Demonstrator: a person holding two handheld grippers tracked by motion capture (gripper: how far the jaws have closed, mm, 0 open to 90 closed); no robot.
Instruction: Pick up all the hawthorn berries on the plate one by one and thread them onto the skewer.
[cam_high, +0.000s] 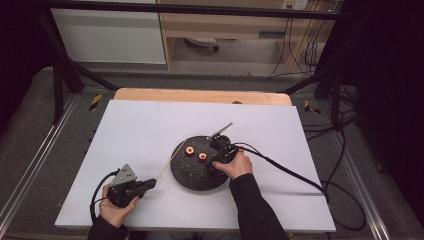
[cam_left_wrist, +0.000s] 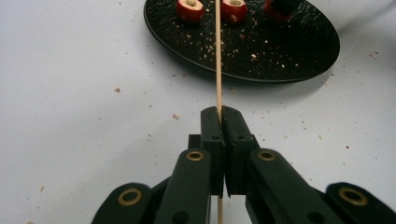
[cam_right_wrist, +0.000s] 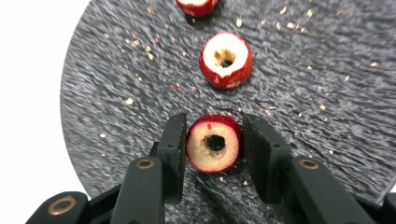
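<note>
While the left gripper (cam_left_wrist: 219, 122) pinches the skewer (cam_left_wrist: 217, 56) so its long axis aims at the black plate (cam_high: 186, 175), the right gripper (cam_right_wrist: 214, 144) clamps the plate's nearest cored fruit (cam_right_wrist: 214, 143), hole facing back along the jaws.

Cored red fruit (cam_right_wrist: 214, 144) on its side — thin wooden skewer (cam_left_wrist: 218, 56) reaching platewards.

1. L gripper (cam_left_wrist: 219, 122) clamped tight on thin wooden skewer (cam_left_wrist: 217, 56), stick running straight up frame toward black plate (cam_left_wrist: 299, 56).
2. Skewer crossing plate rim, passing btwn two cored red fruits (cam_left_wrist: 190, 9) (cam_left_wrist: 234, 9) at far side.
3. Third red fruit (cam_left_wrist: 271, 10) w/ black block against it, top right.
4. Crumbs on plate & white table (cam_left_wrist: 79, 116).
</note>
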